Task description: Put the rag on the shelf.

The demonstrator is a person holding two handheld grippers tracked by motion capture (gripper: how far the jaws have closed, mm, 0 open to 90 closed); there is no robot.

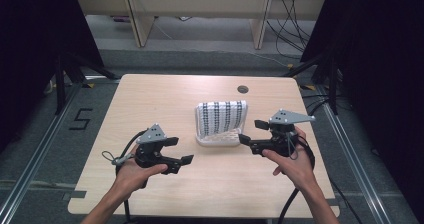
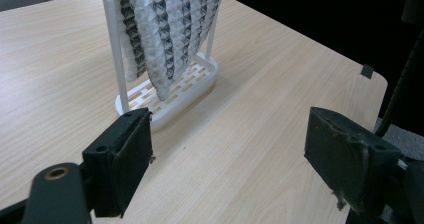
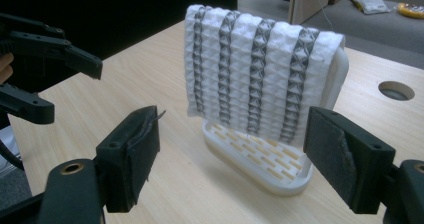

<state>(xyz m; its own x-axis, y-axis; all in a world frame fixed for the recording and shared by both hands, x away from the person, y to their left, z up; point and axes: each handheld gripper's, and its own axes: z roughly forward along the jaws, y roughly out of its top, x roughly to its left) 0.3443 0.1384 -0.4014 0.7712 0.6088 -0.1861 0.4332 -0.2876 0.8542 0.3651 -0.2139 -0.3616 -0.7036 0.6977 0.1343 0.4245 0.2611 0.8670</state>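
A white cloth with dark grey stripes [image 1: 221, 117] hangs over a white slotted rack [image 1: 218, 140] near the middle of the table. My left gripper [image 1: 181, 150] rests low at the rack's left, open and holding nothing. To the rack's right my right gripper [image 1: 251, 131] is open too, its jaws close to the rack's base. In the left gripper view the cloth [image 2: 165, 29] and rack [image 2: 180, 91] stand ahead of the gripper [image 2: 230, 159]. The right gripper view has the cloth [image 3: 260, 79] and rack [image 3: 265, 166] just beyond the wide-apart jaws of the gripper [image 3: 235, 154].
The wooden table [image 1: 150, 99] has a round cable hole [image 1: 243, 89] behind the rack. The other hand's gripper [image 3: 50, 84] is at the far left of the right gripper view. Dark stands and cables flank the table.
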